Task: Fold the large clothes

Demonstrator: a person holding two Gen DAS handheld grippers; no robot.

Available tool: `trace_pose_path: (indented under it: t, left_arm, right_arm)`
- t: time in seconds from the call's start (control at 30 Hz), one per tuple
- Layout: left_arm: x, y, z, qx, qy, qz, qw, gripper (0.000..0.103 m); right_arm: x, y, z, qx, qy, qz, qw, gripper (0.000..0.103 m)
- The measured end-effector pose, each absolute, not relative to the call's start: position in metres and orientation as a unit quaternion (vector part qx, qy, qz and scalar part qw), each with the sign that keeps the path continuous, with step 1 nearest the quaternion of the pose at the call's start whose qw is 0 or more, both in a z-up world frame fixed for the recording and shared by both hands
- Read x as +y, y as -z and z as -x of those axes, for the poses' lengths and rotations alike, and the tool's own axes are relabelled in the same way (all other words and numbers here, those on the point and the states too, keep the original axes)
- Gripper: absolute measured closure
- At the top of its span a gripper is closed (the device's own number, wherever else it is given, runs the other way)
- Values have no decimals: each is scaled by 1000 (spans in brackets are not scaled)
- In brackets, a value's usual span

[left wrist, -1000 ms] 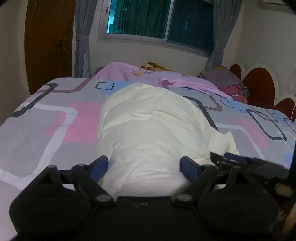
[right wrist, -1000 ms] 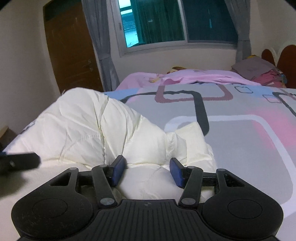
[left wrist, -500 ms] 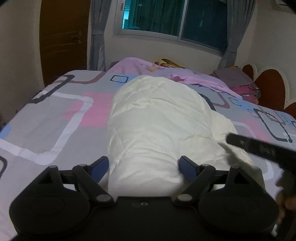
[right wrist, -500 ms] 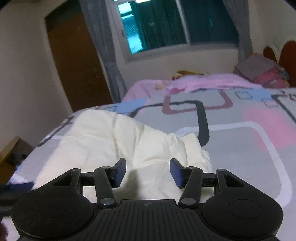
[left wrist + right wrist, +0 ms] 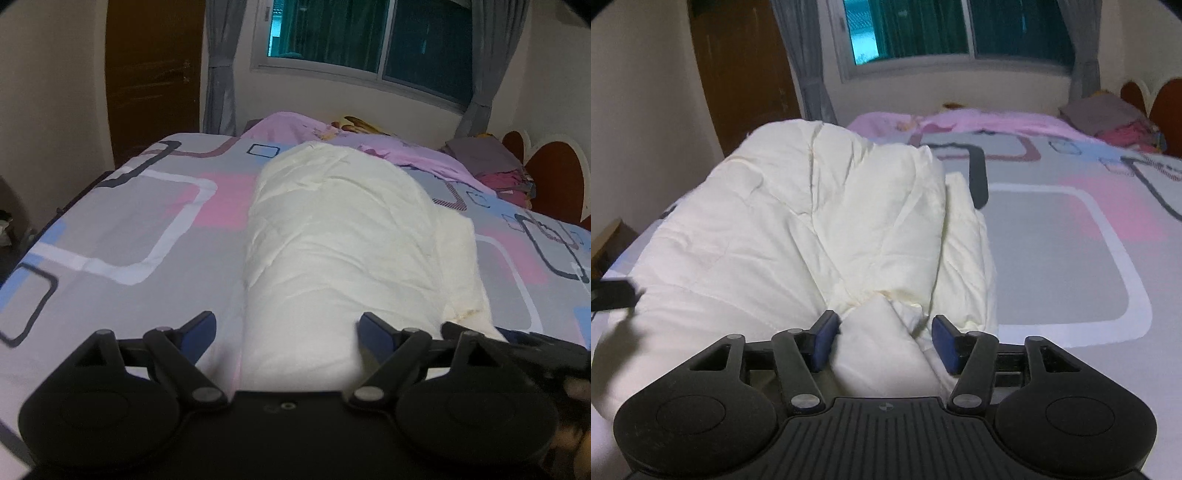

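A puffy cream-white quilted garment lies in a long folded bundle down the middle of the bed, on a grey bedsheet printed with pink and white squares. The left tool sits open at the bundle's near end, its blue pads astride the fabric. The right tool is open too, a fold of the garment between its pads.

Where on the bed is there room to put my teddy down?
Bare sheet lies left of the white quilt, out to the bed's edge, and right of it toward the headboard. It is crowded at the far end, where the pink blanket and a clothes pile sit.
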State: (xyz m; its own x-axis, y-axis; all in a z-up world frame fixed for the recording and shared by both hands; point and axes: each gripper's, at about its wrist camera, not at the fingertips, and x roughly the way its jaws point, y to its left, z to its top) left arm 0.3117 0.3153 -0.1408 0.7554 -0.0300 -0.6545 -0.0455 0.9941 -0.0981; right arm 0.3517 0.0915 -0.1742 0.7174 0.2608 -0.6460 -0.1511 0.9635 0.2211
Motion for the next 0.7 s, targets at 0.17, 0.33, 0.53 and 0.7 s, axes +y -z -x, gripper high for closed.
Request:
trace_pose_path:
  t: [0.17,0.33,0.53,0.7]
  left_arm:
    - [312,115,-276,328,-19,63,942,3]
    - [293,94,-229,320,-29,59,945,0]
    - [262,72,-164,313,-25,51,948,0]
    - [242,55,-115,308,-23,31,951,0]
  right_arm:
    - [73,133,-310,325,-134,-116,929,47]
    - [60,106,-241,304,-165,-116,931,20]
    - [39,78,-154,291,-179,-123,932,20]
    - [15,51,-85,263,-173,-120,942,14]
